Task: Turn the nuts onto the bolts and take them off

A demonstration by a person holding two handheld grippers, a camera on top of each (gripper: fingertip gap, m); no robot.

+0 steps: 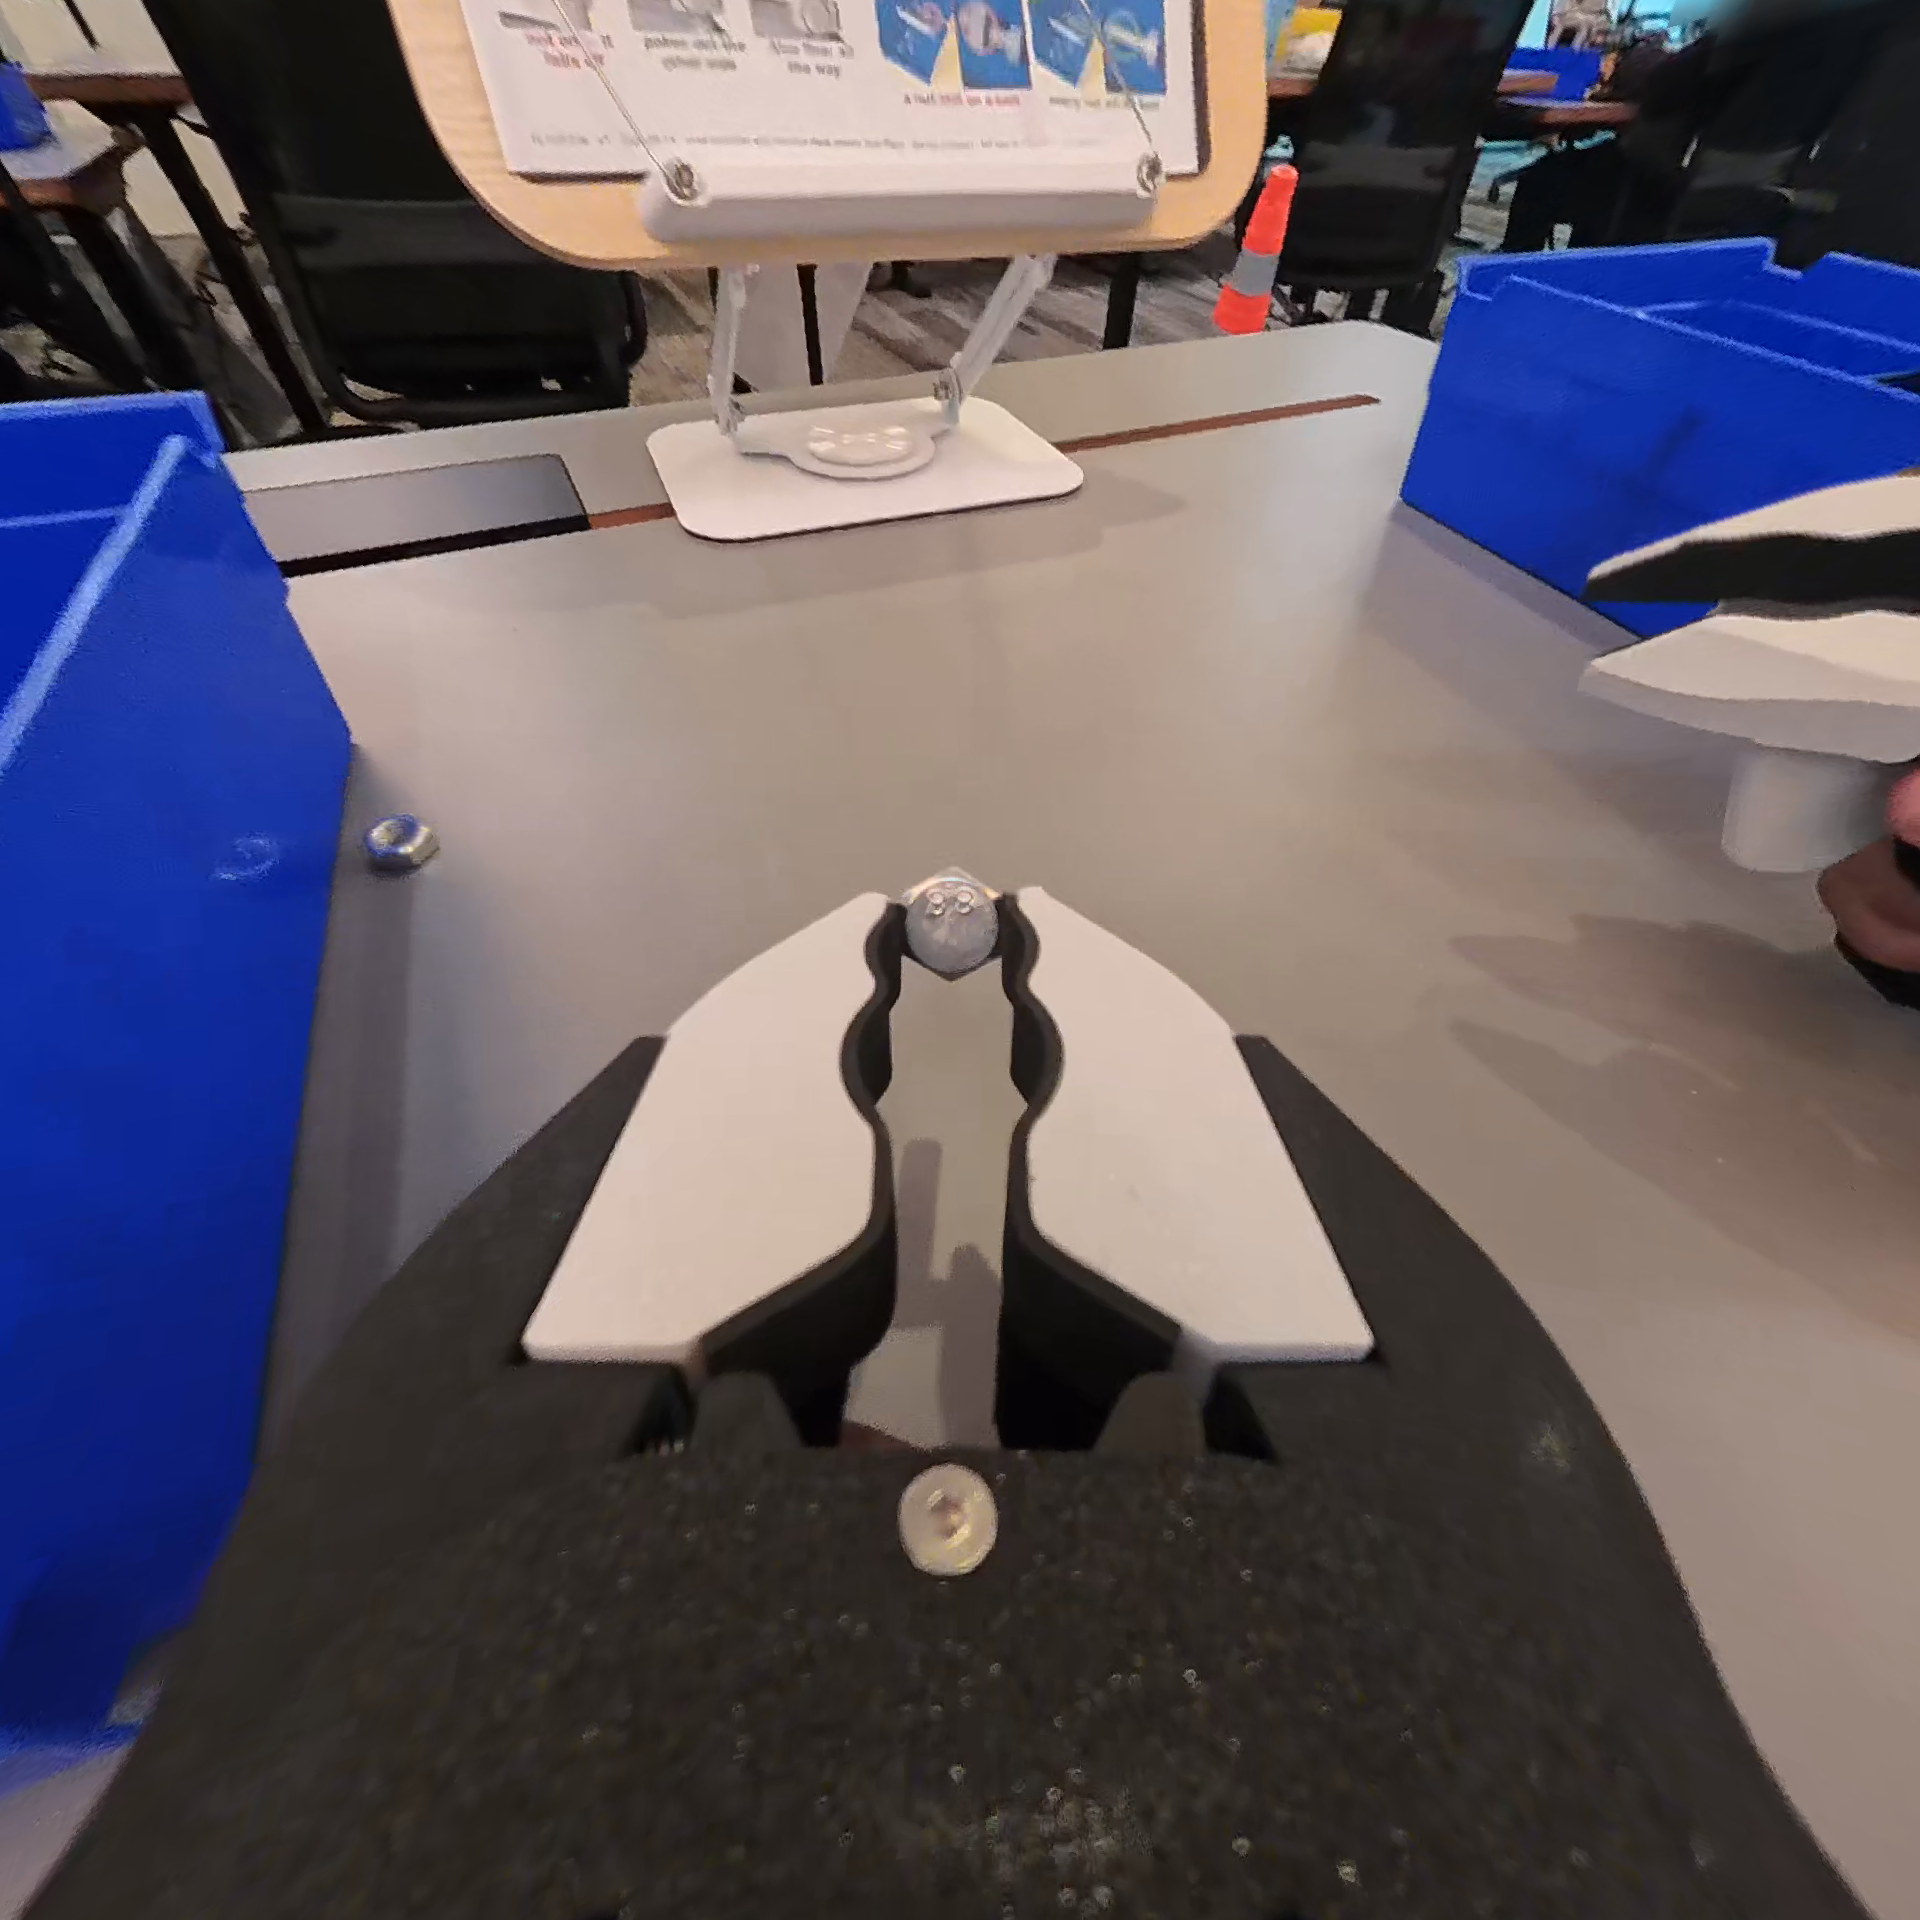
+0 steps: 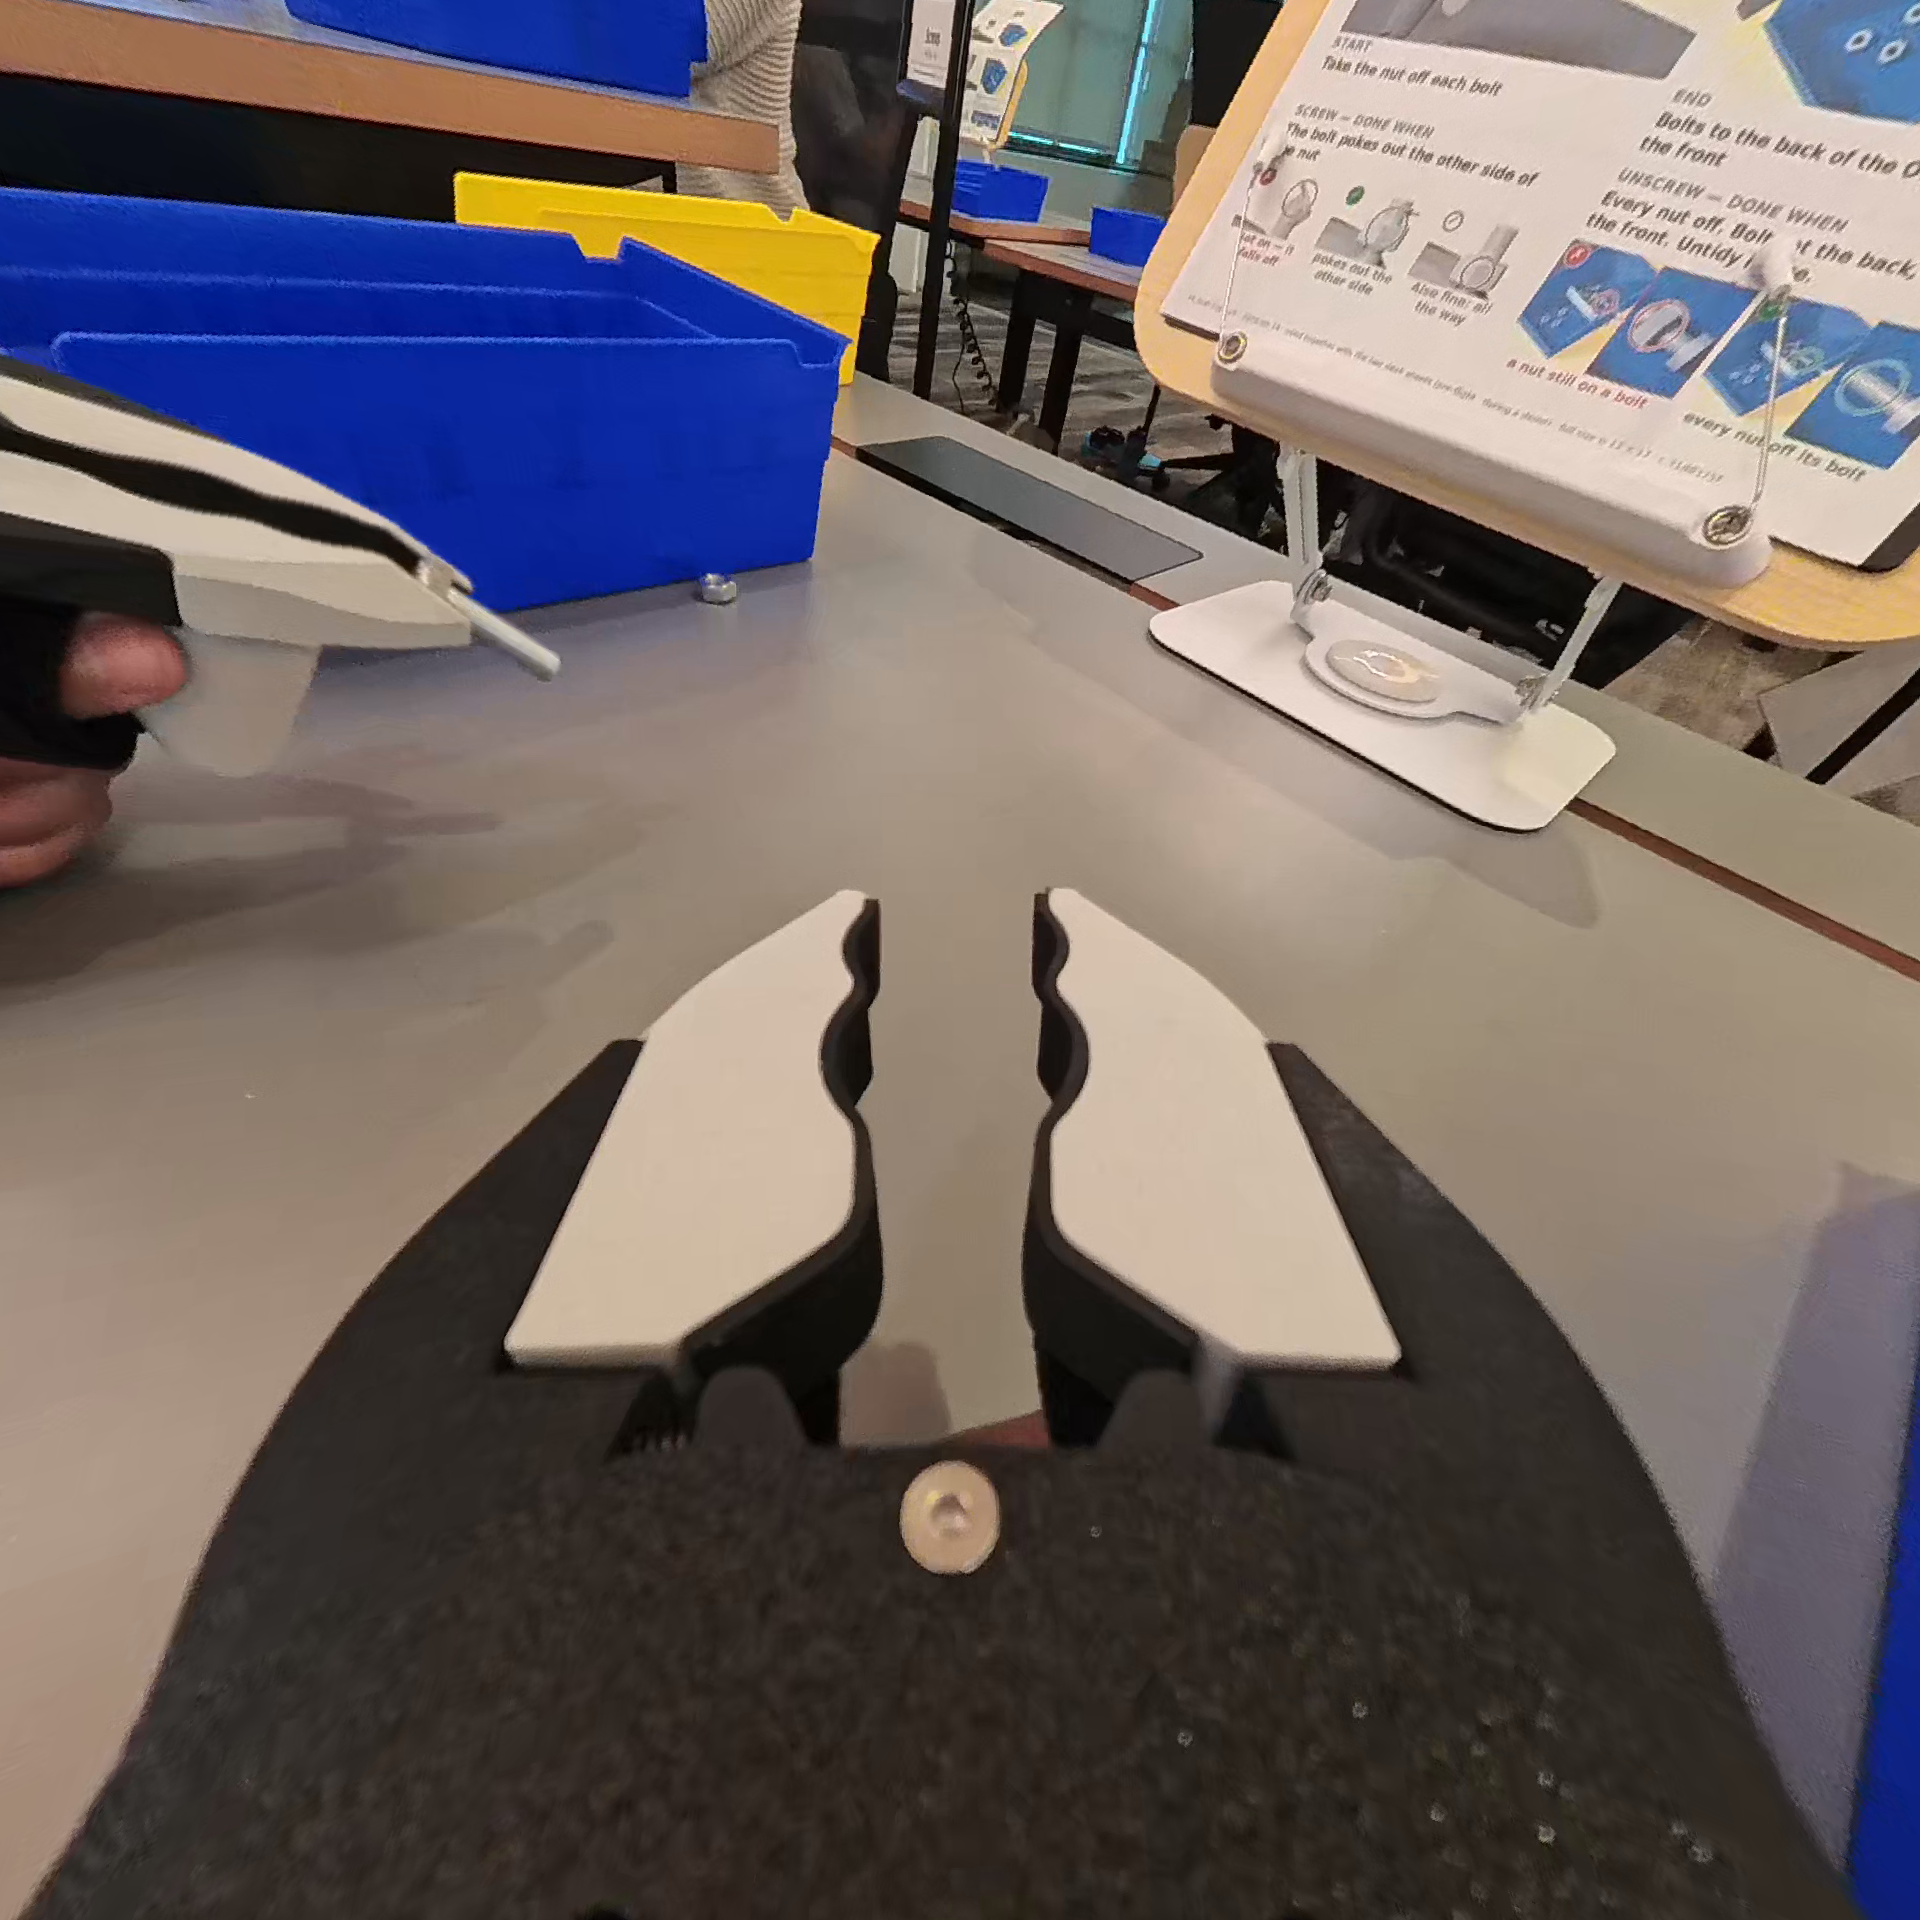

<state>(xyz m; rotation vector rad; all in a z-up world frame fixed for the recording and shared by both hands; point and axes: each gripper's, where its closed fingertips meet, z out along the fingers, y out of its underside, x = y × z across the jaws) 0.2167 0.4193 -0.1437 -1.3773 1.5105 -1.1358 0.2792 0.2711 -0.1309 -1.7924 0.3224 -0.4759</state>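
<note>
Steel bolt [image 1: 948,928] pinched in left claw [image 1: 951,914]; right claw [image 2: 956,914] spread (nothing between).

Open table [image 1: 1039,707] between blue bins [image 1: 156,831]

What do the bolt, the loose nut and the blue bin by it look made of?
Bolt: bright silvery metal, probably plated steel; shiny stamped hex head, smooth grey shank in the right wrist view.
Nut: same silvery metal look, with glints and a blue reflection from the bin.
Blue bin: likely corrugated plastic sheet, matte; thin straight walls, folded edges.
</note>
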